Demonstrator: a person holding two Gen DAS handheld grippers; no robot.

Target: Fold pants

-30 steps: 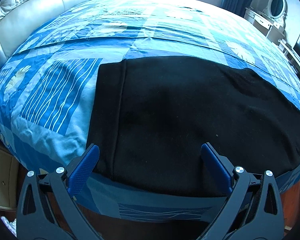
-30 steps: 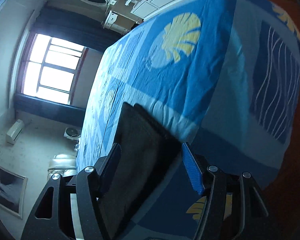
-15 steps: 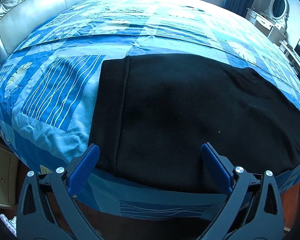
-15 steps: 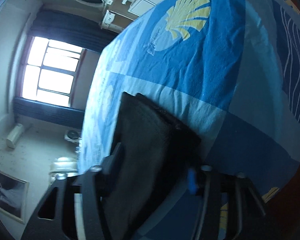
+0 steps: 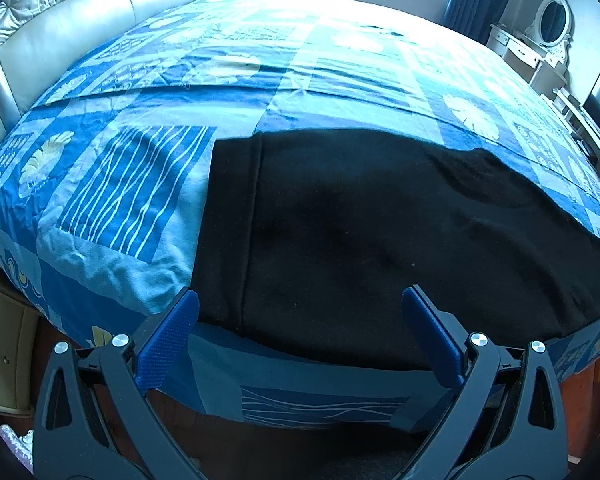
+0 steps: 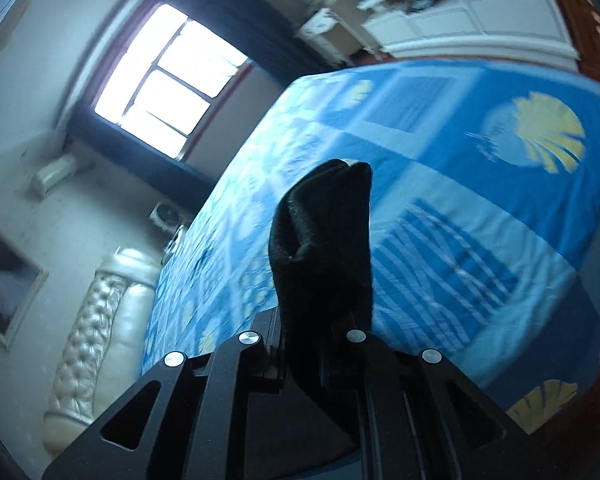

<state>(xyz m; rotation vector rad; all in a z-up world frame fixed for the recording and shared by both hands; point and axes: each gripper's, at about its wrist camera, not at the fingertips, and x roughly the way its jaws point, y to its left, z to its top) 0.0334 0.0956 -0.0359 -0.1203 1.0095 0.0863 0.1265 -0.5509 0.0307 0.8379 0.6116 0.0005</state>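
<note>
The right hand-held gripper (image 6: 320, 320) is seen clamped on a bunched end of the black pants (image 5: 380, 232), raised above the bed (image 5: 140, 184). The left hand-held gripper (image 5: 300, 320) is held wide apart, empty, at the pants' near edge.

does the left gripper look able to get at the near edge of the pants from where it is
Probably yes. The left gripper is open, its fingers either side of the black pants' near hem at the edge of the bed, with nothing between. The right gripper is clamped on another part of the pants.
</note>
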